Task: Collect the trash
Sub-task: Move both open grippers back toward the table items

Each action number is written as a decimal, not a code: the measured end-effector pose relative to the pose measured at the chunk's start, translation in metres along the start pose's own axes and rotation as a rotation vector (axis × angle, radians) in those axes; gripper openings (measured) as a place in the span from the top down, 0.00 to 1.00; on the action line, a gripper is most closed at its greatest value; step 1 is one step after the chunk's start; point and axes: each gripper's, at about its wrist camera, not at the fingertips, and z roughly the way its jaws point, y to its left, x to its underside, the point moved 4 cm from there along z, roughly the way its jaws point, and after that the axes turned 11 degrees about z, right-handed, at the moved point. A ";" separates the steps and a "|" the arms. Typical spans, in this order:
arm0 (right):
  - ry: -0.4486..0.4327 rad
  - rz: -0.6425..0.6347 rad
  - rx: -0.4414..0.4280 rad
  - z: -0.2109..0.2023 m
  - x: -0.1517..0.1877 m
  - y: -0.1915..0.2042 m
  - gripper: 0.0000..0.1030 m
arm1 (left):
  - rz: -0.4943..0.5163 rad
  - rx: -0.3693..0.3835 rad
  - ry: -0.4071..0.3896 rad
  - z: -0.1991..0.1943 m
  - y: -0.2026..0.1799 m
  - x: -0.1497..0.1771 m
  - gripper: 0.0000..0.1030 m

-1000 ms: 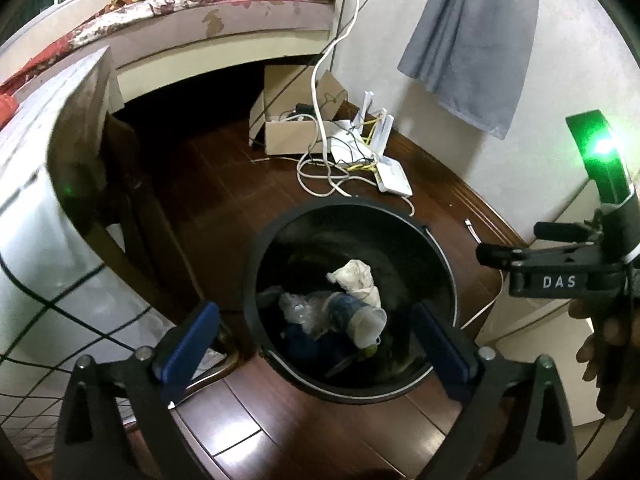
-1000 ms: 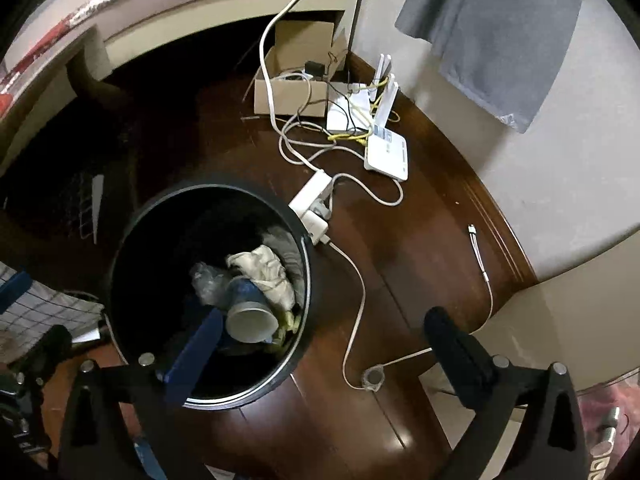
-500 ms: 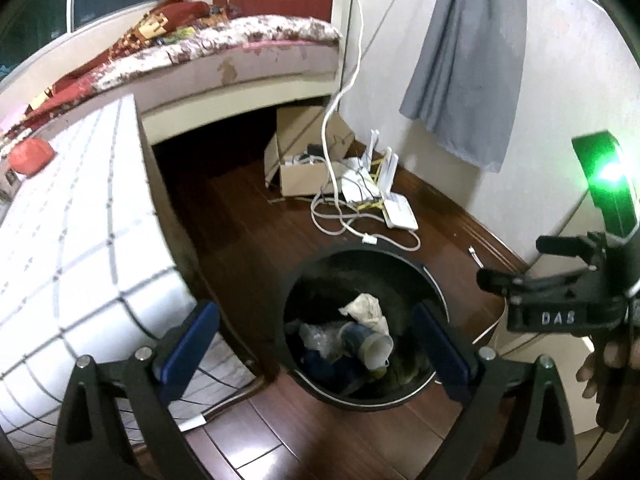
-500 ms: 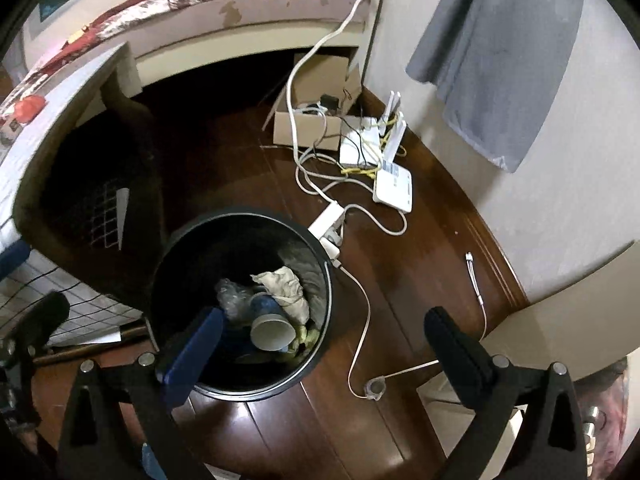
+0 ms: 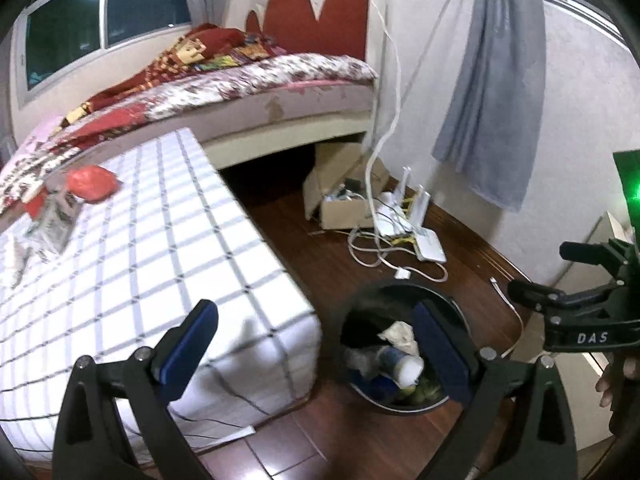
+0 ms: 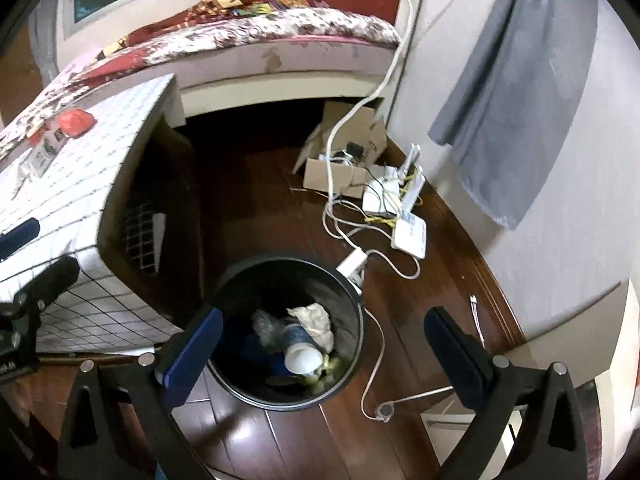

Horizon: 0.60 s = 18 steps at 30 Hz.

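Both grippers raised since a second ago; bin smaller in both views, bed (image 5: 248, 80) and checked table (image 5: 132, 240) now in frame.

Left gripper (image 5: 316, 340): jaws wide, nothing held. Right gripper (image 6: 324, 344): jaws wide, nothing held.

Black bin (image 6: 248, 280) on wood floor (image 6: 256, 208), just beside table corner. Inside: paper cup (image 6: 302, 358) on its side, crumpled tissue (image 6: 314, 316), clear plastic, possibly a bottle; blurred. Orange bag (image 5: 92, 182) and packet (image 5: 58, 216) on table, well apart from bin.
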 end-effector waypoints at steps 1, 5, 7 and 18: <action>-0.002 -0.004 -0.003 -0.001 -0.002 0.006 0.01 | -0.002 -0.010 -0.005 -0.003 0.005 0.000 0.04; -0.027 -0.019 -0.036 -0.009 -0.014 0.030 0.01 | -0.014 -0.048 -0.017 -0.013 0.028 -0.001 0.03; -0.046 -0.034 -0.056 -0.015 -0.020 0.046 0.01 | -0.021 -0.062 -0.022 -0.017 0.042 -0.001 0.03; -0.067 -0.144 -0.139 -0.016 -0.028 0.131 0.01 | -0.086 -0.167 -0.032 -0.037 0.113 0.015 0.03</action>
